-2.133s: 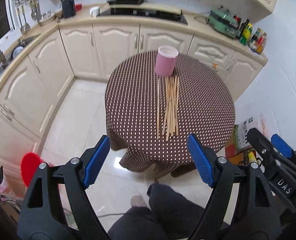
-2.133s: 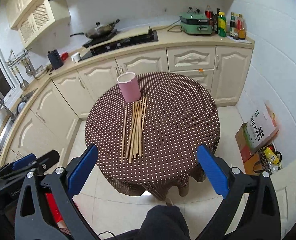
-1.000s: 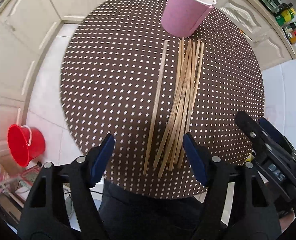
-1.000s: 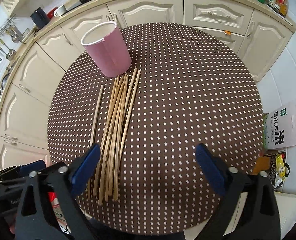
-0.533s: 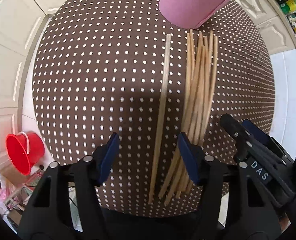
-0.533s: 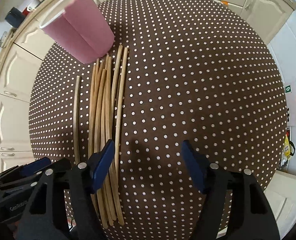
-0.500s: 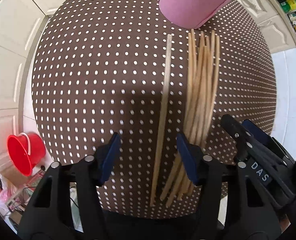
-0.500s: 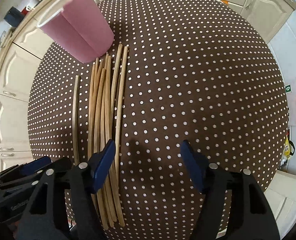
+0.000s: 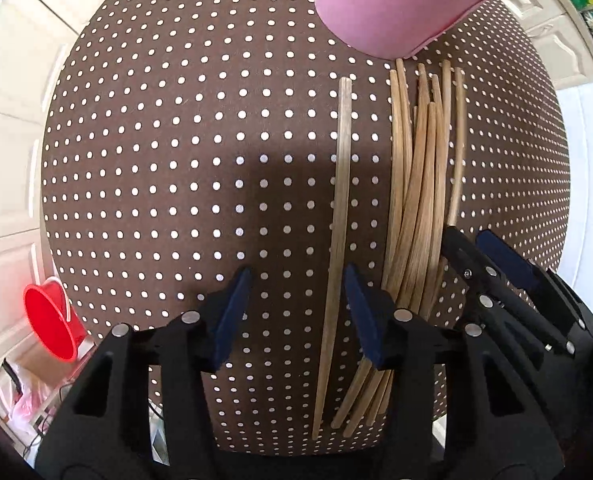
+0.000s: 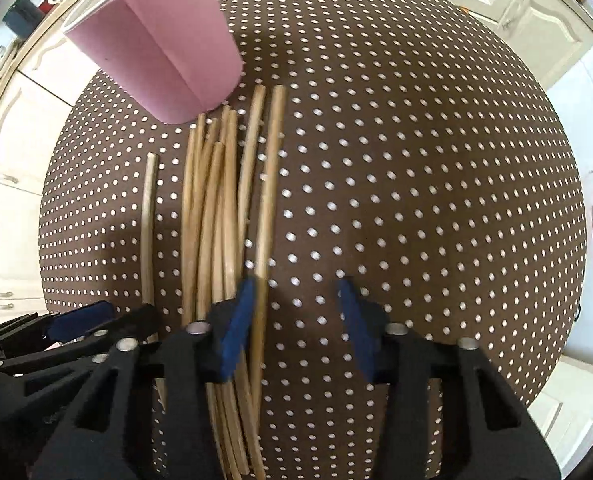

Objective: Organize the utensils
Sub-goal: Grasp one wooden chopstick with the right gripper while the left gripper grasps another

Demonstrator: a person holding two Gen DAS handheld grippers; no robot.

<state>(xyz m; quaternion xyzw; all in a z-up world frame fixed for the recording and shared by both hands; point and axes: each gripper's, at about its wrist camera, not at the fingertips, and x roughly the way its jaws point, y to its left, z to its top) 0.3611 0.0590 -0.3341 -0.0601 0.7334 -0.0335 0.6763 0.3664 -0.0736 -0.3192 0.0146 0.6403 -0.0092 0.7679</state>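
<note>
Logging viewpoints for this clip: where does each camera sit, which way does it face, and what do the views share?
Left wrist: on the left gripper, facing down at the lone chopstick between its closing jaws; the right gripper shows at right.
Right wrist: on the right gripper, facing down at the bundle's outermost chopstick between its closing jaws; the left gripper shows at lower left.
Shared: pink cup, chopstick bundle, dotted tablecloth.

A brown tablecloth (image 9: 176,160) with white dots covers the round table. A red bucket (image 9: 52,322) stands on the floor beside the table. Cream cabinet doors (image 10: 0,184) line the wall behind it.
</note>
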